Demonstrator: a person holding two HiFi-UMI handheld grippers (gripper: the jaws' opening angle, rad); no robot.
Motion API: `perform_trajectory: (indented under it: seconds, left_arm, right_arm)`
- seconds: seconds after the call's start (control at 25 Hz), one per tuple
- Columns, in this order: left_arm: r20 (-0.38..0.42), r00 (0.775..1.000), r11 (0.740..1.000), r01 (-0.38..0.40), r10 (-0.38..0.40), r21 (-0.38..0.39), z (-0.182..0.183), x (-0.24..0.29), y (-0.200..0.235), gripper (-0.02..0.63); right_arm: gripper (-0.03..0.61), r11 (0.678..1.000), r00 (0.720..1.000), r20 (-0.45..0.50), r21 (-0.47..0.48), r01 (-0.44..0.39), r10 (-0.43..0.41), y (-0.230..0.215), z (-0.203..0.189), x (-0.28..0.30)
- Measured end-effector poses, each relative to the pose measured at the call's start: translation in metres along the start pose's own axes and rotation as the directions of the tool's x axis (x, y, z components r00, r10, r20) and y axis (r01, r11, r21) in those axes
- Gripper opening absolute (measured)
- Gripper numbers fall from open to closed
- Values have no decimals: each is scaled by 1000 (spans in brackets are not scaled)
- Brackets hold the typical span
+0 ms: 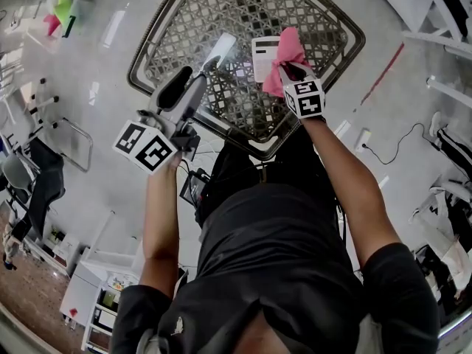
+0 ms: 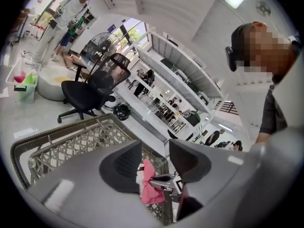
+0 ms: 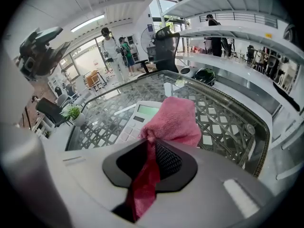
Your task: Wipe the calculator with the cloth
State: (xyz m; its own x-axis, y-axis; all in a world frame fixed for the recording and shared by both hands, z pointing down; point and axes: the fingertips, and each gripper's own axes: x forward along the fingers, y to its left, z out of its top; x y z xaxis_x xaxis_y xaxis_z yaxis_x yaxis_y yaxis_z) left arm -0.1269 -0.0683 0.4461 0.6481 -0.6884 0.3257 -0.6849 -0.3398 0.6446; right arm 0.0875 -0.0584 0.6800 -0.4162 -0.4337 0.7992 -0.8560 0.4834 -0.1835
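A white calculator [image 1: 264, 57] [image 3: 137, 119] lies on the glass-topped lattice table [image 1: 221, 21]. My right gripper [image 1: 293, 71] [image 3: 151, 148] is shut on a pink cloth [image 1: 284, 59] [image 3: 175, 120], which bunches out past the jaws and hangs over the calculator's right part. My left gripper [image 1: 214, 56] [image 2: 156, 159] is held off to the left of the calculator with its jaws apart and nothing between them. In the left gripper view the pink cloth [image 2: 149, 186] and the right gripper's tips show through the gap.
The table has a dark metal rim [image 1: 147, 46] [image 3: 247, 122]. A black office chair [image 2: 92, 87] stands beyond the table. A small potted plant [image 3: 73, 114] sits near the table's left side. White shelving [image 3: 237, 37] runs behind, and a cable [image 1: 391, 150] lies on the floor.
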Motion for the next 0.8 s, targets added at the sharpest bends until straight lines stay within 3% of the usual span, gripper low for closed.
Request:
perform_trajectory:
  seconds: [0.52,0.8]
  left_arm:
    - [17,1000,1000,-19,19,-6,-7,-12,3,236]
    - [29,999,1000,-26,26,-6,-7,-21,4,235]
  right_arm:
    - [50,993,994,9,-57,-104,105,53,12,20]
    - [49,956,975,-71,-191,-221,211,98,-4,23]
